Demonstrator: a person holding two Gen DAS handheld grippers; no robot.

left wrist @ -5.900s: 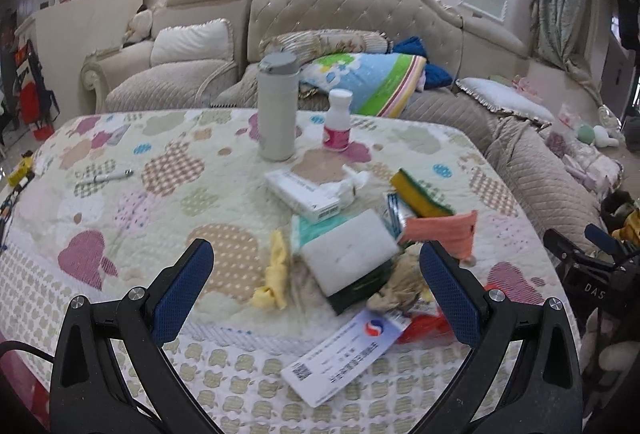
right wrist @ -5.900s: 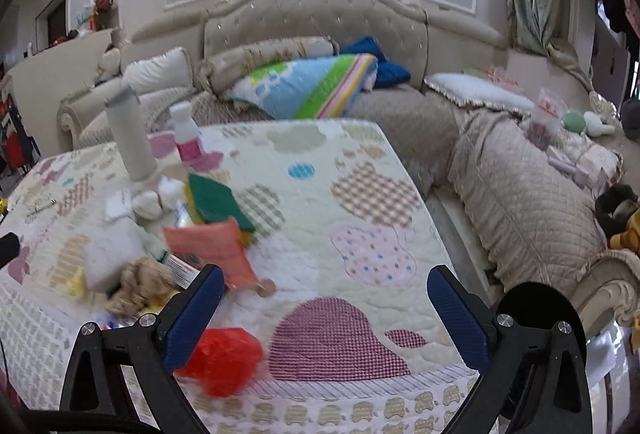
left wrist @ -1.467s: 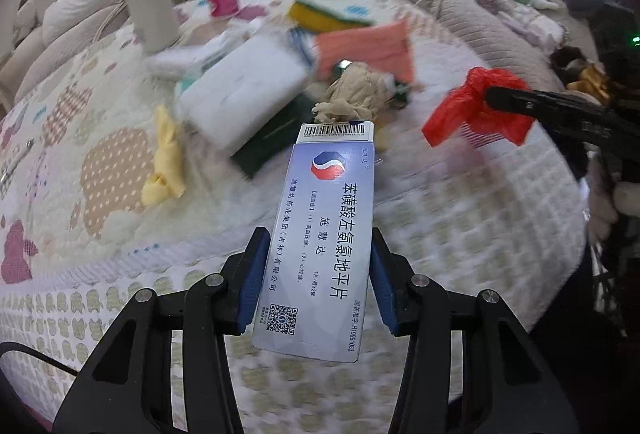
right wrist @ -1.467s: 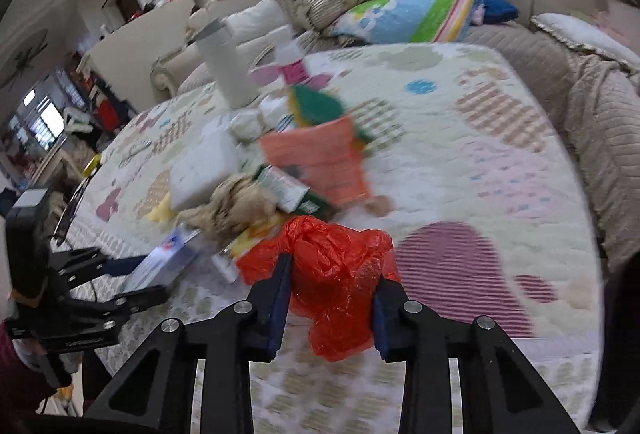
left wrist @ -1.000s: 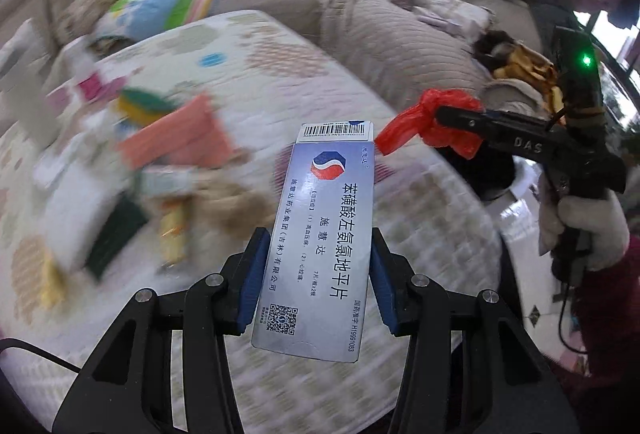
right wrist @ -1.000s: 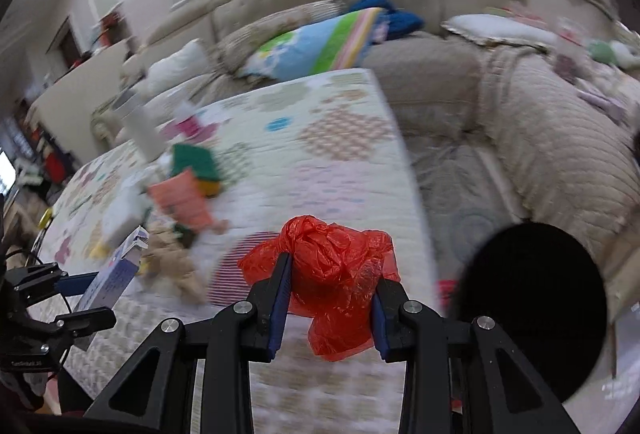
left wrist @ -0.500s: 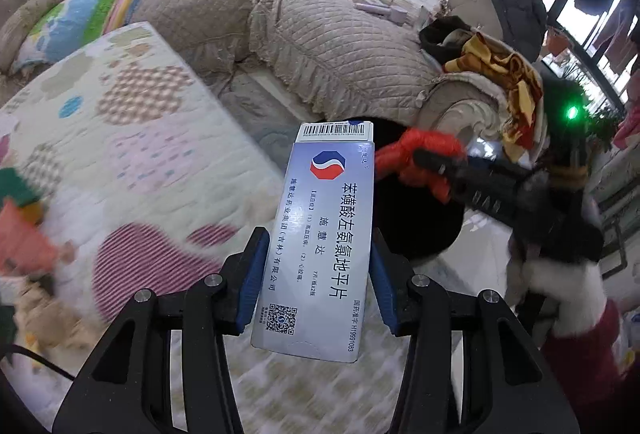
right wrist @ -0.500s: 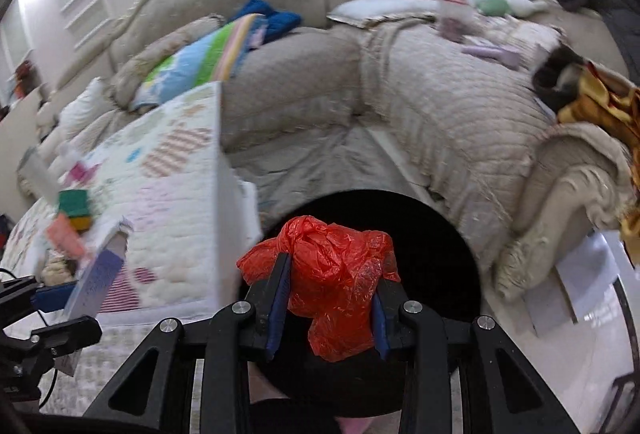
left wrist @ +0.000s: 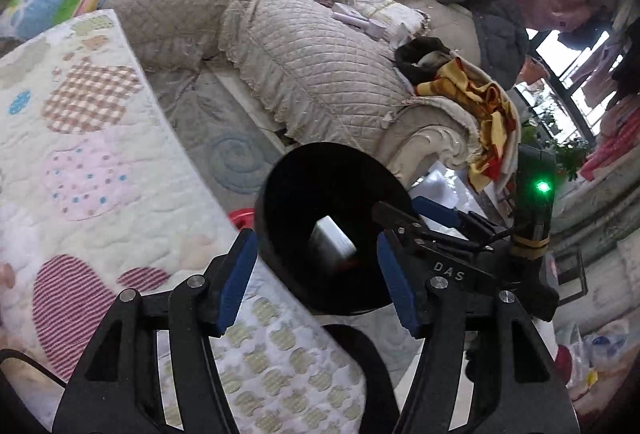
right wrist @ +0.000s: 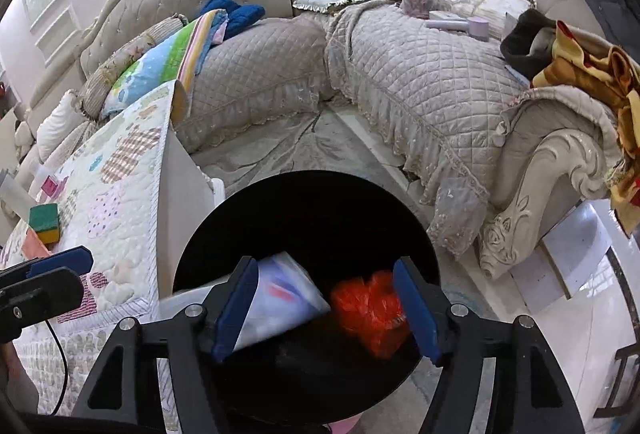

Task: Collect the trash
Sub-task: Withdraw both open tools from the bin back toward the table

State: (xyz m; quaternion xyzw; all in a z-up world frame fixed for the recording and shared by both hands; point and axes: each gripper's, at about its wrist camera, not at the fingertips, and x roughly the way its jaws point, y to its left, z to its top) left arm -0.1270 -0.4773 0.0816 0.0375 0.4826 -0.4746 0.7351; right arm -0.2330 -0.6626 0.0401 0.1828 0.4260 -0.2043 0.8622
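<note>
A round black trash bin (left wrist: 288,170) stands on the floor beside the quilted table; it also shows in the right wrist view (right wrist: 320,190). My left gripper (left wrist: 318,278) is open and empty above the bin's near rim. My right gripper (right wrist: 326,308) is open over the bin's mouth. A white medicine box (right wrist: 280,308) and a red plastic bag (right wrist: 370,312), both blurred, are falling inside the bin. The box shows faintly in the left wrist view (left wrist: 334,240). The right gripper (left wrist: 404,218) appears at the bin's right rim in the left wrist view.
The quilted table (left wrist: 80,138) lies to the left, with a green-yellow sponge (right wrist: 44,222) and an orange cloth (right wrist: 32,244) on it. A beige sofa (right wrist: 420,74) with cushions and clothes curves behind the bin. A red object (left wrist: 242,216) lies on the floor by the bin.
Both grippers have opened over the bin. The medicine box has left my left gripper and the red bag has left my right gripper; both are dropping into the bin.
</note>
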